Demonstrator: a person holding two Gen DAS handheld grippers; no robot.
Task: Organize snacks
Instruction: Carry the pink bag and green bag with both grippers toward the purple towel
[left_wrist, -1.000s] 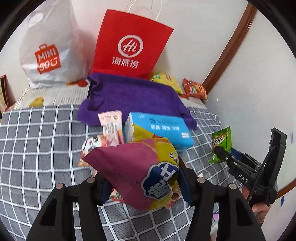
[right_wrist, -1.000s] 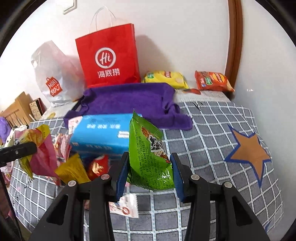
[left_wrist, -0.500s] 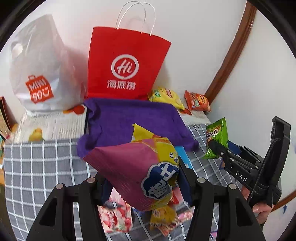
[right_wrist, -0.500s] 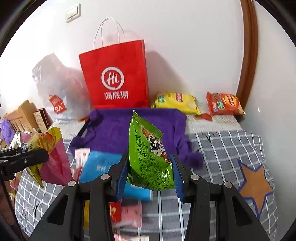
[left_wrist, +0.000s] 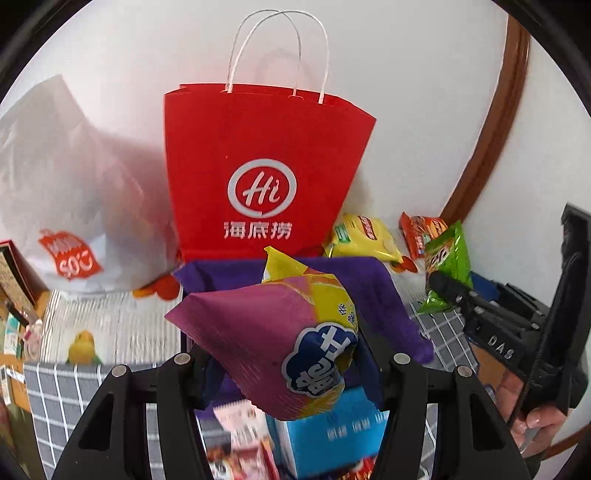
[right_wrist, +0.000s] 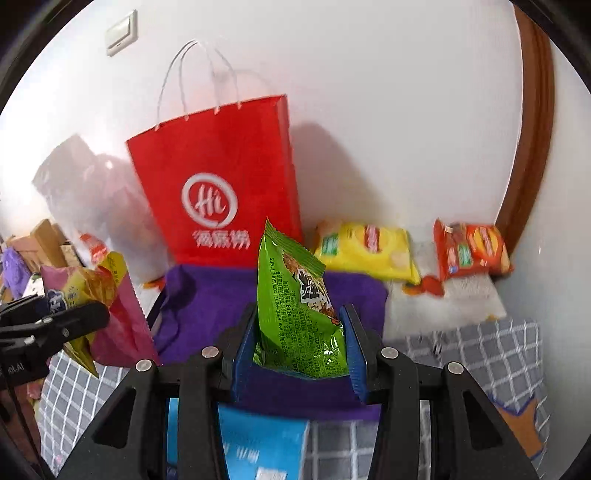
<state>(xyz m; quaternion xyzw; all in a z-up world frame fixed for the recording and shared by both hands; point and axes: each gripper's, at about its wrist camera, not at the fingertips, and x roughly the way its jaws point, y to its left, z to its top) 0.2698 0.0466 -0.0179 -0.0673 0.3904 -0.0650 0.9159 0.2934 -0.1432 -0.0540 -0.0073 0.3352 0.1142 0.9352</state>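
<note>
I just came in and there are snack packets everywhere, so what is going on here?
A person is sorting snacks with a pair of tongs in each hand. The left tongs are shut on a purple and yellow snack bag, and the right tongs are shut on a green snack packet. Both packets are held up off the checked cloth, in front of the red paper bag that stands against the wall behind a purple towel. A yellow packet and an orange packet lie by the wall.

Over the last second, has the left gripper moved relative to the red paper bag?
Yes. The left gripper, shut on the purple snack bag, has closed in on the red paper bag, which looms larger; the blue box dropped beneath it.
</note>
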